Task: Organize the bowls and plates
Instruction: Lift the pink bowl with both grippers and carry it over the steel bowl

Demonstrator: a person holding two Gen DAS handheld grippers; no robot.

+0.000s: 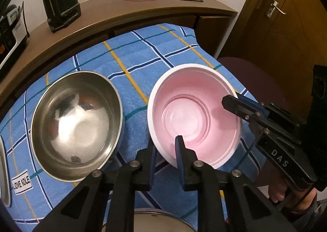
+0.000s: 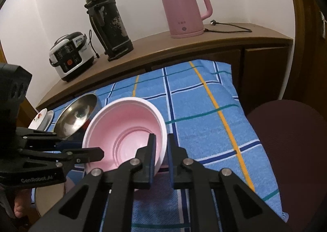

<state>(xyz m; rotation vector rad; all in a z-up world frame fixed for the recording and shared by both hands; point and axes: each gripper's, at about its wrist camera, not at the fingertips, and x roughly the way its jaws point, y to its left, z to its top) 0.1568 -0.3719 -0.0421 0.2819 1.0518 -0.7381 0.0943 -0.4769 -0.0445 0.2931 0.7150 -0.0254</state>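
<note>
A pink bowl with a white rim [image 1: 194, 113] [image 2: 130, 129] is tilted above the blue checked cloth [image 1: 132, 62] [image 2: 204, 113]. My left gripper [image 1: 166, 148] is shut on its near rim, one finger inside, one outside. My right gripper [image 2: 160, 148] is shut on the opposite rim; it also shows in the left wrist view [image 1: 237, 103]. A steel bowl [image 1: 77, 123] [image 2: 76, 116] sits on the cloth to the left. A small flowered dish [image 2: 40, 119] lies beyond it.
A wooden sideboard [image 2: 163, 47] behind the table carries a pink kettle [image 2: 184, 11], a dark flask [image 2: 110, 21] and a rice cooker [image 2: 69, 56]. A maroon chair seat [image 2: 290, 146] is at the right. A round steel lid [image 1: 163, 219] lies at the near edge.
</note>
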